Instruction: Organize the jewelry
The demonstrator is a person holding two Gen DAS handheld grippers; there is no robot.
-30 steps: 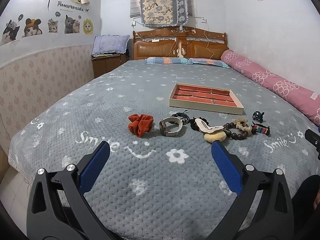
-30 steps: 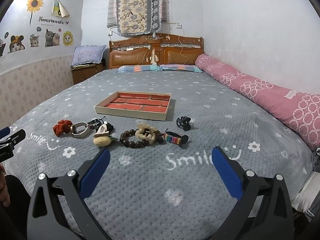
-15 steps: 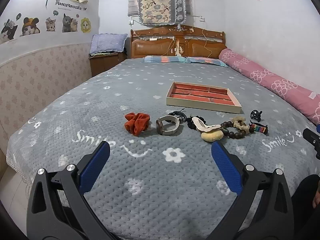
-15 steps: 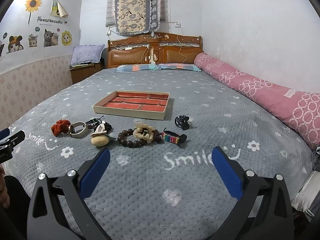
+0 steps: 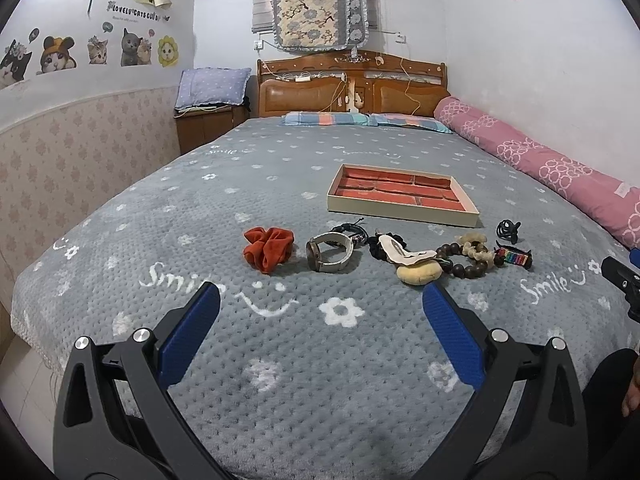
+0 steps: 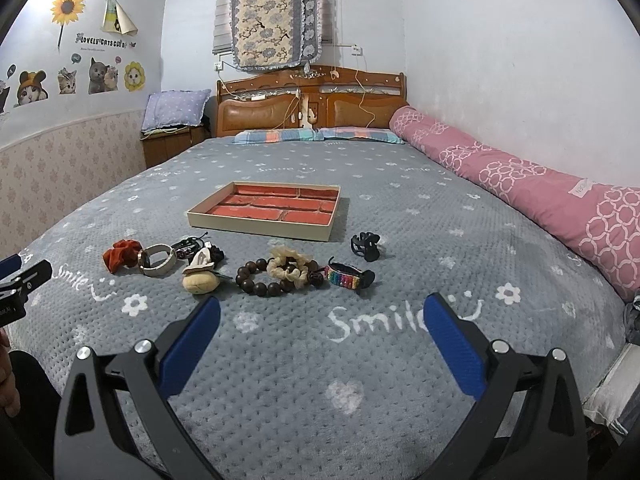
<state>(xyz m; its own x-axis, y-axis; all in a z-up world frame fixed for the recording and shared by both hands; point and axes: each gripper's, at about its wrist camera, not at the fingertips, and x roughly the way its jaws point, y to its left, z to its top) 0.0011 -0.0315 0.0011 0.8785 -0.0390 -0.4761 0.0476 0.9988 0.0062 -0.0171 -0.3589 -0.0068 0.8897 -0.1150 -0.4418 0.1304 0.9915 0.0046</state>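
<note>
A beige tray [image 5: 400, 211] [image 6: 264, 229] with red compartments lies on the grey bedspread. In front of it lies a row of items: a rust scrunchie [image 5: 267, 249] [image 6: 120, 254], a watch [image 5: 329, 257] [image 6: 157, 261], a yellow plush piece [image 5: 418, 272] [image 6: 199, 280], a brown bead bracelet [image 5: 464, 266] [image 6: 256, 280], a cream scrunchie [image 6: 289, 268], a rainbow band [image 5: 514, 258] [image 6: 347, 278] and a black claw clip [image 5: 507, 230] [image 6: 366, 245]. My left gripper [image 5: 320, 310] and right gripper [image 6: 322, 312] are open, empty and short of the row.
A long pink bolster [image 5: 540, 164] [image 6: 520, 184] runs along the bed's right side by the wall. The wooden headboard [image 6: 312, 110] and pillows are at the far end. The bed's left edge [image 5: 24, 320] drops to the floor.
Both grippers have drawn slightly back and tilted up, so the items sit a little farther off in view. Both stayed open.
</note>
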